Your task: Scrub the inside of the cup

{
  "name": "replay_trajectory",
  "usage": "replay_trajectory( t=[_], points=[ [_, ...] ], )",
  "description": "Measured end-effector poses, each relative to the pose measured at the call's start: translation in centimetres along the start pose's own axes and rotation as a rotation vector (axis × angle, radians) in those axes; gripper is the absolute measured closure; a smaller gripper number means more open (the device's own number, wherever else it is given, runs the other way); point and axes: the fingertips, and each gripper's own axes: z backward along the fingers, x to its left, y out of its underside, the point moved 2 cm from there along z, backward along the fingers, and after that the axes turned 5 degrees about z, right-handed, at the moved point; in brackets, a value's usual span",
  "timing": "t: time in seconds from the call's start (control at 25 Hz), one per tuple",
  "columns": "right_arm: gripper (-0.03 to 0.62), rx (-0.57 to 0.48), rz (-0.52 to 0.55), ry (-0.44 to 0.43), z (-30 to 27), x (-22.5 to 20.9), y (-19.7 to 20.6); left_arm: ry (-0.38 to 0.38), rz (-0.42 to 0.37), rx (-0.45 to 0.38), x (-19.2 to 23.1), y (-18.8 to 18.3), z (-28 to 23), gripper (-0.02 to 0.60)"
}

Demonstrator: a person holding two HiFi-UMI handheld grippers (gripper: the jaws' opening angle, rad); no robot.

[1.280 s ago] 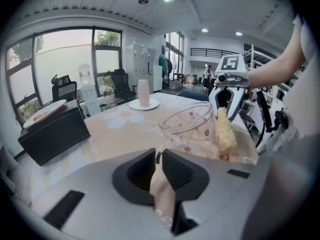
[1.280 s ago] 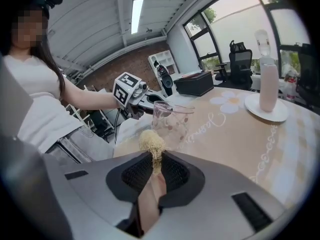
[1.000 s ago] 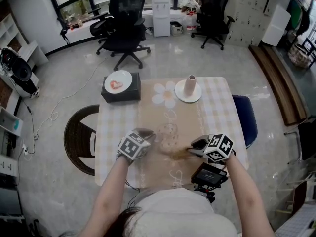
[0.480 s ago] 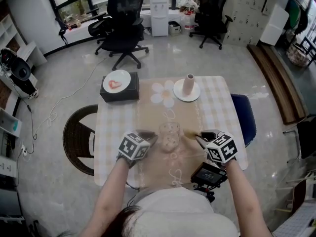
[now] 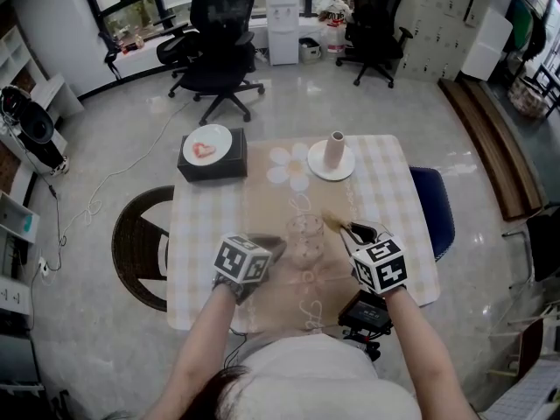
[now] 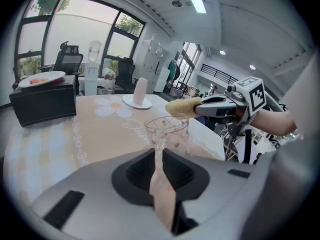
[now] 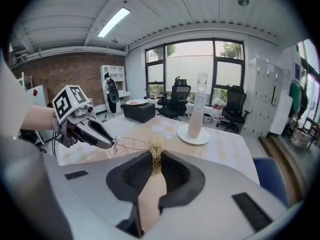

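Pinching the wall of the cup [image 5: 304, 234], the left gripper [image 5: 278, 245] is clamped on it so the mouth is steadied upright just ahead of its jaws; a fibrous scrubber [image 5: 333, 223] is gripped by the right gripper [image 5: 352, 232], poised beside the rim, presumably for entry.

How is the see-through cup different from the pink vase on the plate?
The cup is clear glass with little spots; the vase is solid pale pink. The cup is wide; the vase is tall and narrow. The left tool pinches the cup's rim; nothing touches the vase, which stands on a white plate. Both are upright.
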Motion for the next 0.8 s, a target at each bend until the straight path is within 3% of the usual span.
replay_trajectory(
  t=[0.44,0.8],
  points=[
    [0.539,0.023,-0.055,-0.051,-1.8,2.0,0.0,0.008,0.059,-0.018,-0.8,0.0,0.0,0.535],
    [0.539,0.140,-0.088,-0.093,-2.2,2.9,3.4,0.004,0.073,-0.025,-1.0,-0.2,0.0,0.535]
  ],
)
